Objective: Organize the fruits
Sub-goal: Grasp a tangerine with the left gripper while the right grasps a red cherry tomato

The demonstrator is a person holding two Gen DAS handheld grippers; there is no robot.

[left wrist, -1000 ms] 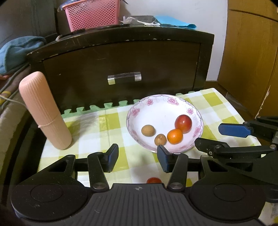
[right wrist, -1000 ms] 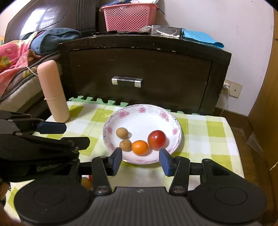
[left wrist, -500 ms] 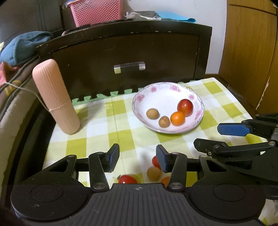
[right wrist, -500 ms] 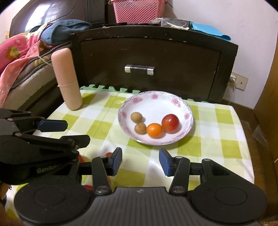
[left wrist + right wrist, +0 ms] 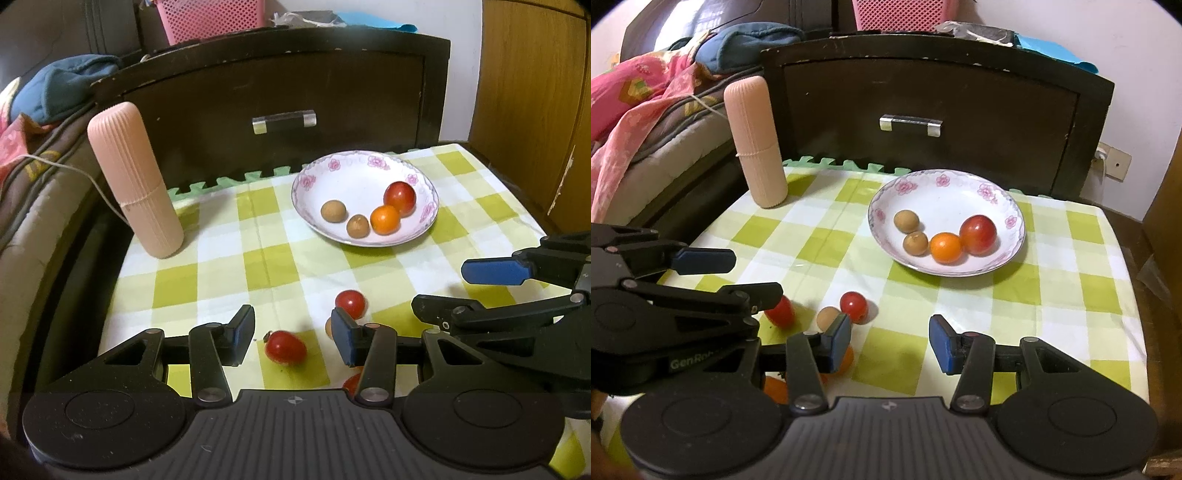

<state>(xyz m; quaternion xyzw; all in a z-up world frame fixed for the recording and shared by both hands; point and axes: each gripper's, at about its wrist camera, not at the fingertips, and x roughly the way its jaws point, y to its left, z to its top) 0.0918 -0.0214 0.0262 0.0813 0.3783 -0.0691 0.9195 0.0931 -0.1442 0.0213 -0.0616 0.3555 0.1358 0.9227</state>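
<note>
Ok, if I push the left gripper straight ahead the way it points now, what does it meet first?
Probably the oblong red tomato on the cloth: it lies between the open fingers of the left gripper, a little ahead. Beyond it is bare checked tablecloth. Depth is hard to judge, so the gripper might pass above it.

Glossy ceramic plate point(image 5: 1015, 236); smooth shiny tomatoes point(image 5: 977, 235); matt ribbed plastic tube point(image 5: 135, 181); checked cloth point(image 5: 229, 266); dark scuffed wooden drawer point(image 5: 960, 92) with metal handle point(image 5: 910, 124).
</note>
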